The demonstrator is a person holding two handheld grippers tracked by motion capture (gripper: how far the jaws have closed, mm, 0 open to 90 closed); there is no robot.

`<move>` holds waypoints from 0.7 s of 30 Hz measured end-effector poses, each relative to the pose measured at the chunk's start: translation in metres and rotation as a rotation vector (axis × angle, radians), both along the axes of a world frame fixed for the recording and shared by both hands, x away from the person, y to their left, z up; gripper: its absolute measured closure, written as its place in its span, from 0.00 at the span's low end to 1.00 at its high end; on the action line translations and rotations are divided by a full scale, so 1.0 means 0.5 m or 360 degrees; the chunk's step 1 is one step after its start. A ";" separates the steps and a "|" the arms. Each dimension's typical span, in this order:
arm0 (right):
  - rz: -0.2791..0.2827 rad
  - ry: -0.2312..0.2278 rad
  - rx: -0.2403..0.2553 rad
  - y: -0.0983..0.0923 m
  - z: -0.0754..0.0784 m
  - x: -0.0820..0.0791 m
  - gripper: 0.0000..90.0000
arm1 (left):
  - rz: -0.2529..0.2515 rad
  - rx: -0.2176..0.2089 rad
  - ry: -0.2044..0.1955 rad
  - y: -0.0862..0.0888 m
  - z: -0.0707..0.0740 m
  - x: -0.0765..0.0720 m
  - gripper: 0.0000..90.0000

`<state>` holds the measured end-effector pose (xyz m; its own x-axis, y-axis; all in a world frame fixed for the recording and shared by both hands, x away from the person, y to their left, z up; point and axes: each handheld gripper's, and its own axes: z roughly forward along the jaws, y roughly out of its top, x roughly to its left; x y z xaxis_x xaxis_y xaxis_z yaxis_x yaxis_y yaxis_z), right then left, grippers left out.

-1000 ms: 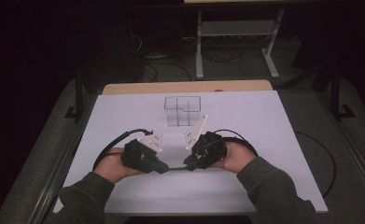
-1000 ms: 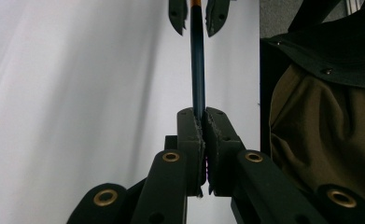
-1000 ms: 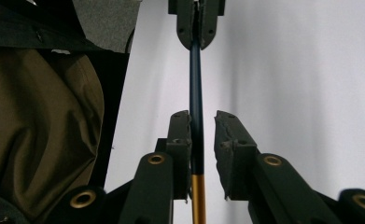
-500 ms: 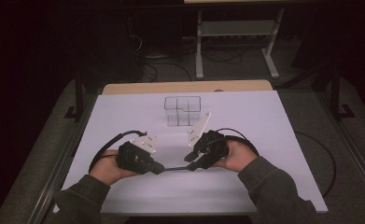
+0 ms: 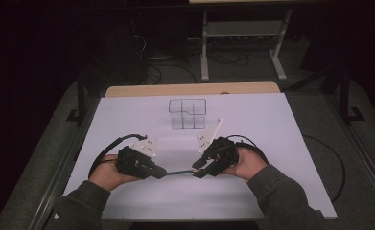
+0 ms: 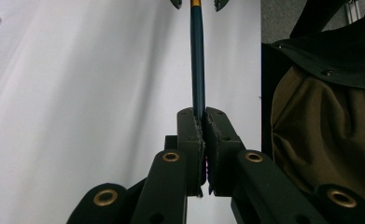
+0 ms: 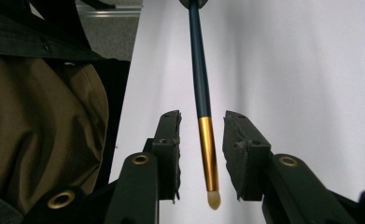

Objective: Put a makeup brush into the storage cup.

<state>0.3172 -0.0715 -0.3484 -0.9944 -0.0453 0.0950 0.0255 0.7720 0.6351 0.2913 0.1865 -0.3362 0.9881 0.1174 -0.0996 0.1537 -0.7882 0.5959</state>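
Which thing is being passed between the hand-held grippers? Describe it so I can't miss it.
On the white table, look near the front edge between the two hands. There the thin dark blue brush bridges the left hand-held gripper and right hand-held gripper. Its gold ferrule and pale tip mark it.

Left gripper [image 5: 162,171] fingers clamped, right gripper [image 5: 197,173] fingers just parted

High overhead; gripper views share pen [image 6: 197,60].
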 end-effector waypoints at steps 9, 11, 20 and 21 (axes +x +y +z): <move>-0.0030 0.0019 0.0050 -0.013 -0.004 0.001 0.81 | -0.0011 -0.0023 0.0005 0.001 0.001 -0.001 0.95; -0.0016 0.0020 0.0060 -0.012 -0.004 0.001 0.83 | -0.0011 -0.0026 0.0008 0.001 0.002 -0.001 0.95; 0.0014 0.0045 0.0065 -0.012 -0.009 0.001 0.90 | -0.0026 -0.0028 0.0013 -0.003 0.001 -0.001 0.95; 0.0019 0.0050 0.0067 -0.012 -0.010 0.001 0.90 | -0.0030 -0.0027 0.0011 -0.004 0.001 -0.001 0.95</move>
